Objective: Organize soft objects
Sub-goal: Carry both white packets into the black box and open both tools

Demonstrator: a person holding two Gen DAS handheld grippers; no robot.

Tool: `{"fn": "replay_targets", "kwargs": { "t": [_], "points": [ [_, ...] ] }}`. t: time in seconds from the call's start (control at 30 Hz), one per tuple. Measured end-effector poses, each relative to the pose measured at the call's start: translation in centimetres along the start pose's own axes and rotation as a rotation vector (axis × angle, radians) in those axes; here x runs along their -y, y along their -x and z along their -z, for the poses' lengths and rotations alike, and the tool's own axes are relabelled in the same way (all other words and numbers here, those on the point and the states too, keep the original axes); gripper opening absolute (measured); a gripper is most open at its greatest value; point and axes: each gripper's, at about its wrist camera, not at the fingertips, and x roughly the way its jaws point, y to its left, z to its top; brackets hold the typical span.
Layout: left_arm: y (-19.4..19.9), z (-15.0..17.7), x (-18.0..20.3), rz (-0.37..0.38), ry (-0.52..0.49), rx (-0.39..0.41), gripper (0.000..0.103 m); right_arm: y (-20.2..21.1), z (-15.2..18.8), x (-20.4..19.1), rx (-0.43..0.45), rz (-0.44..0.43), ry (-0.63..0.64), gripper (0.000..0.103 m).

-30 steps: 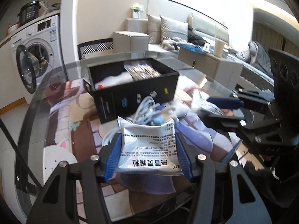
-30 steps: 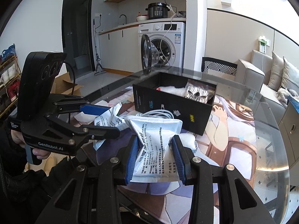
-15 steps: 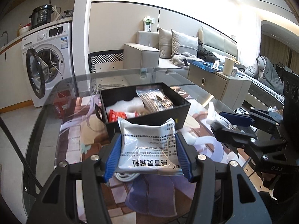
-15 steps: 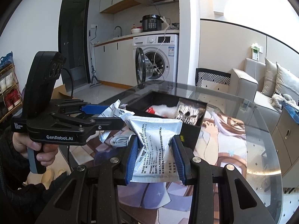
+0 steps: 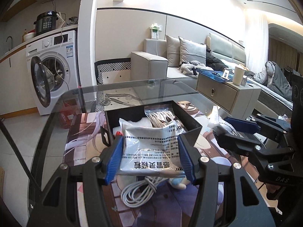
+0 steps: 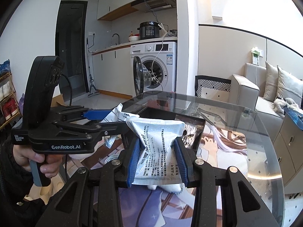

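Soft sachets: 2 are in hand, 1 (image 5: 149,147) clamped in the left gripper (image 5: 150,159), 1 (image 6: 158,151) in the right gripper (image 6: 157,163), both held up near the black box (image 5: 191,130), which already holds several packets. White cable (image 5: 139,191) and blue plush (image 5: 179,181) remain on the table.

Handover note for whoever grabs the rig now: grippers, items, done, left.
Left gripper: shut on a silver sachet, held above the table in front of the black box.
Right gripper: shut on a second sachet, also in the air near the box.
Done: a clear bag and white soft item lie in the box.
Left: drop both sachets in; white cable and blue plush remain on the glass table.
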Motion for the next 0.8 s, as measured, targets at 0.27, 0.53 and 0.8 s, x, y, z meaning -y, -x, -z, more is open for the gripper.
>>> {"fn": "replay_targets", "kwargs": {
  "t": [0.27,0.53,0.8],
  "points": [
    [-1.6,-1.0,-0.4,-0.025,0.018,0.002,0.056,-1.6,-1.3,1.1,-0.001,0.006,-0.017,0.037],
    [-3.3,-1.9,-0.7,-0.058,0.019,0.002,0.056,-3.4,-2.2,2.3,-0.014,0.022,-0.024,0.037],
    [-5.3,-2.6,-1.2,-0.083,0.028,-0.018,0.056,-5.2,-2.9,3.8,-0.033,0.036,-0.043,0.037]
  ]
}}
